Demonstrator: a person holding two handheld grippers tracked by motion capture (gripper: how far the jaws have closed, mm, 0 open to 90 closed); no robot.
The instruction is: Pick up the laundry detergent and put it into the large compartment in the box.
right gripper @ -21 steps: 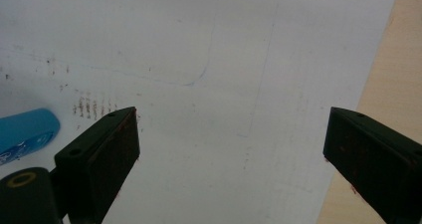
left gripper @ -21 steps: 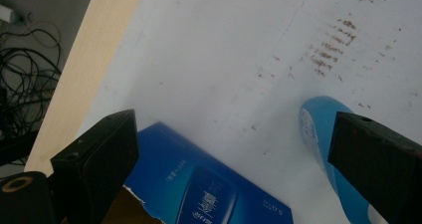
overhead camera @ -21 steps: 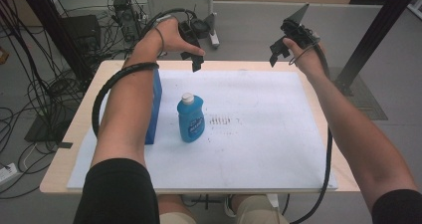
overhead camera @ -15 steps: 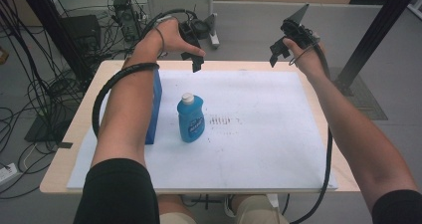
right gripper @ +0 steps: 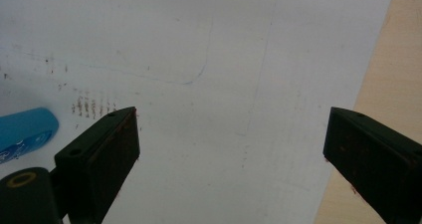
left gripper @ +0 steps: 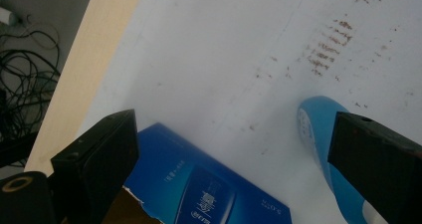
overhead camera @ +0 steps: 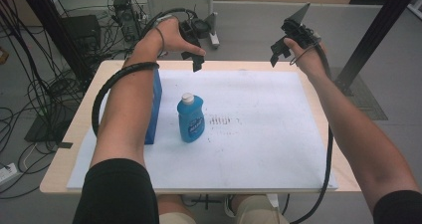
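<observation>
A blue bottle with a white cap stands upright on the white sheet, left of the middle. A dark blue box stands just left of it, partly behind my left forearm. My left gripper hangs open above the table's far edge, behind the bottle. In the left gripper view the box and bottle lie below its wide-apart jaws. My right gripper is open above the far right edge, nothing between its jaws. The bottle shows at the left of the right gripper view.
Brown smudge marks sit on the sheet right of the bottle. The wooden table edge frames the sheet. Cables and equipment lie on the floor to the left, and a black post rises at the right.
Both grippers stay near the far edge; the left one has shifted slightly. Bottle and box have not moved.
</observation>
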